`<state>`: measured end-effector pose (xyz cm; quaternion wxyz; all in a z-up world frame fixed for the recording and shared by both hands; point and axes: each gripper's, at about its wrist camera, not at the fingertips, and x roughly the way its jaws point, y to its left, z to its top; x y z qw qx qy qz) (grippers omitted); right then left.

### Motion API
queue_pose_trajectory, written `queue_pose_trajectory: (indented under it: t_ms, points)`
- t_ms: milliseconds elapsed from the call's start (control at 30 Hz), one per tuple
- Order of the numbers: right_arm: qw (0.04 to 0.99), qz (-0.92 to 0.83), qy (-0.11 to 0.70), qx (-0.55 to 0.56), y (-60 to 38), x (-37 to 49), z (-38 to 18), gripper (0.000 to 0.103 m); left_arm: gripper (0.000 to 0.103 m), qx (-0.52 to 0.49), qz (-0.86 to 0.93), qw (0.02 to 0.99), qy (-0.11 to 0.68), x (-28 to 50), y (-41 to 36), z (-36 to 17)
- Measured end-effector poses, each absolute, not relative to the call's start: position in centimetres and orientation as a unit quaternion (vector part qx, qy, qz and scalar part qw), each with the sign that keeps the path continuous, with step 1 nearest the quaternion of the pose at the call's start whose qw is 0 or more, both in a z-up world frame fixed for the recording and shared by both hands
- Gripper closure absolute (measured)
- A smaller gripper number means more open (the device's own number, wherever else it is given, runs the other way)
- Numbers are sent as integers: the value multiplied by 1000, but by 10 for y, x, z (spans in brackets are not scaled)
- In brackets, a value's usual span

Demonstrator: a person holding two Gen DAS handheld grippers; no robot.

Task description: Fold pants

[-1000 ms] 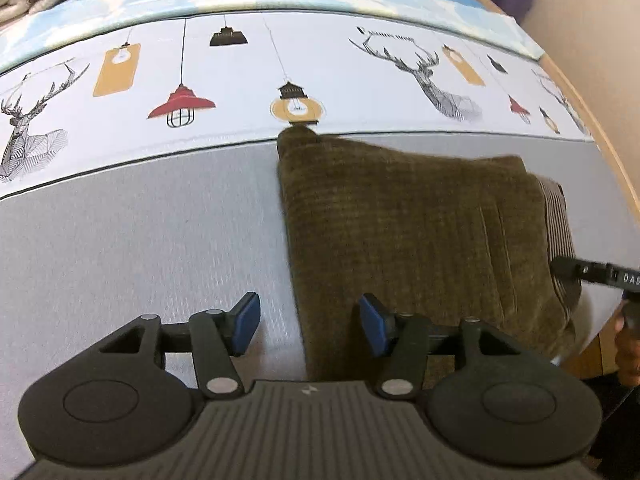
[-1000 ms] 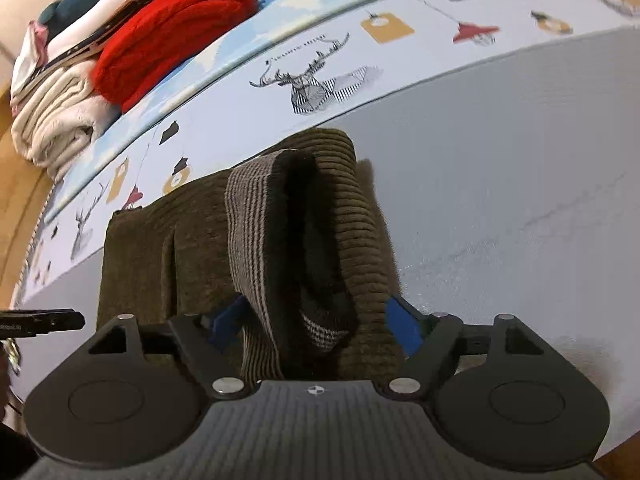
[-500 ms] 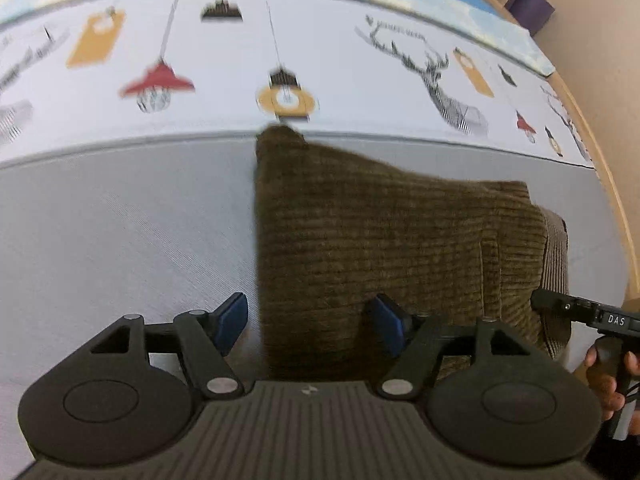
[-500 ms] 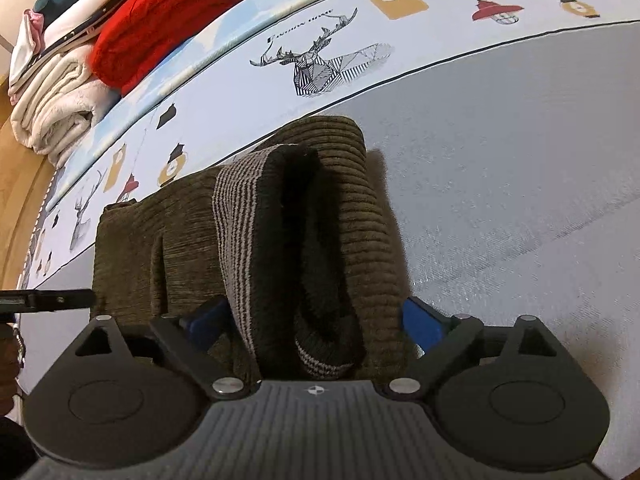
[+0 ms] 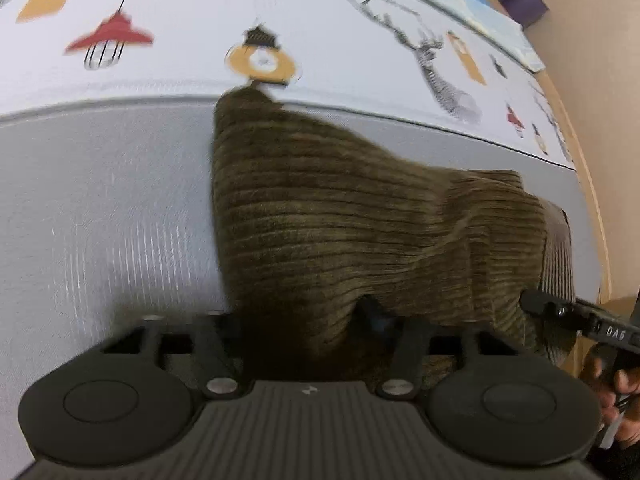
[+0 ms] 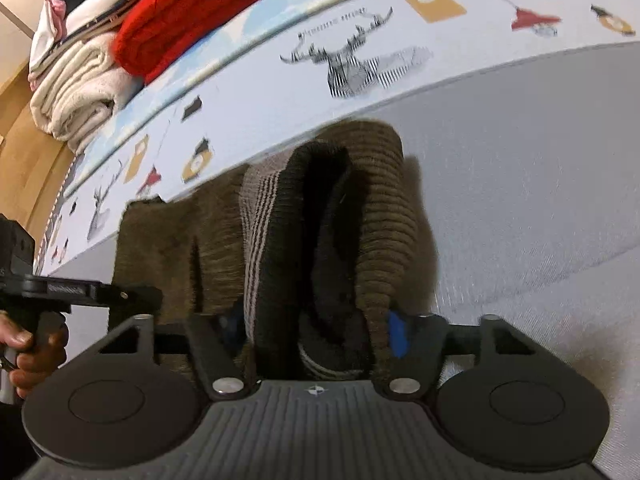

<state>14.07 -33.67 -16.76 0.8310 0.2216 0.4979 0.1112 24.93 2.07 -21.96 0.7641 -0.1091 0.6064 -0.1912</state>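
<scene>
On the grey stretch of the bed (image 5: 100, 208), just below its printed band of lamps and stags, the brown corduroy pants (image 5: 340, 232) lie folded into a thick bundle. Both jaws have just been closing: the left hand-held gripper (image 5: 304, 332) now pinches the near left edge, and the right hand-held gripper (image 6: 316, 332) clamps the bulky waistband end, striped lining showing. It looks like the take-hold step for a last fold; next, I'd judge, both ends must lift together, evenly.
</scene>
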Motion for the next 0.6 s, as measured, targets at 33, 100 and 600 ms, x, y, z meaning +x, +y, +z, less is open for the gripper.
queue_pose_trajectory:
  t_ms: [33, 100, 600]
  points:
    - [837, 113, 492, 211, -334, 141, -160, 45, 68, -111, -194, 767, 601, 250, 21, -211]
    - [849, 123, 477, 192, -328, 144, -145, 48, 69, -95, -198, 788, 575, 250, 19, -192]
    - [894, 158, 369, 200, -313, 260, -110, 37, 62, -101, -99, 891, 432, 317, 55, -122]
